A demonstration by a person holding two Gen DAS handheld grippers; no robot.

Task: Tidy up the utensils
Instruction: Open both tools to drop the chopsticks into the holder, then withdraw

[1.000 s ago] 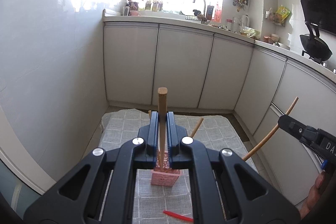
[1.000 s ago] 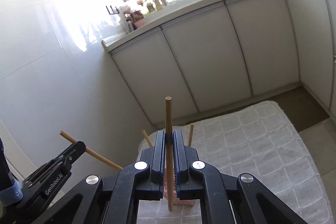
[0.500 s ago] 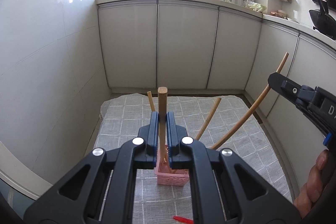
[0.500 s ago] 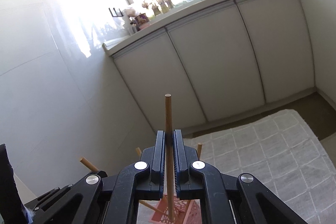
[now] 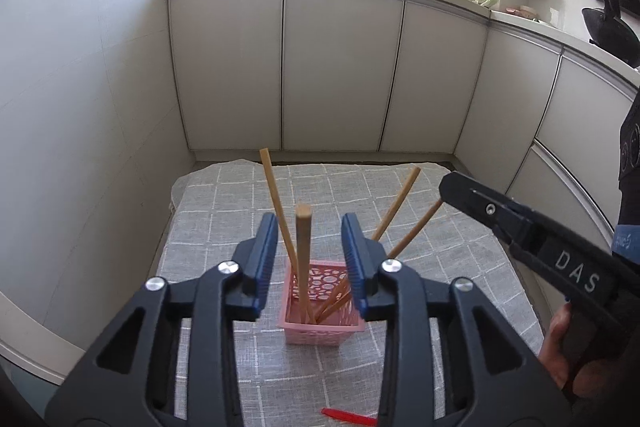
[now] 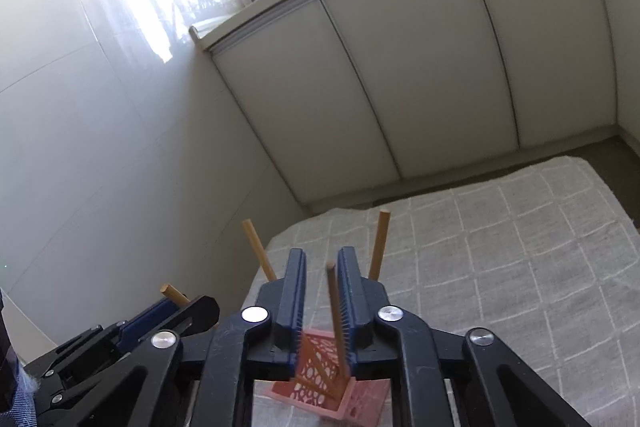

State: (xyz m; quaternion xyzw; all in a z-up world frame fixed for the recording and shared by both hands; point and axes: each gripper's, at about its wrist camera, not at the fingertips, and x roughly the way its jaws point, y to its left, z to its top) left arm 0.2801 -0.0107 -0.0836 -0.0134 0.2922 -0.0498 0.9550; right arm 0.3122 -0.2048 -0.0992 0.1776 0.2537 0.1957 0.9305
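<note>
On the grey checked cloth (image 5: 440,267), a pink perforated basket (image 5: 320,323) is holding four wooden chopsticks (image 5: 303,259) leaning apart, while the left claw (image 5: 308,263) and right claw (image 6: 320,291) are both hovering above it, spread open and gripping nothing.

left gripper (image 5: 309,259): black frame | blue ribbed jaws | silver screws | right gripper (image 6: 320,301): same, "DAS" lettering

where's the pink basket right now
In the left wrist view the pink basket stands on the checked grey cloth, just beyond the open left gripper, with four wooden chopsticks standing in it.
</note>
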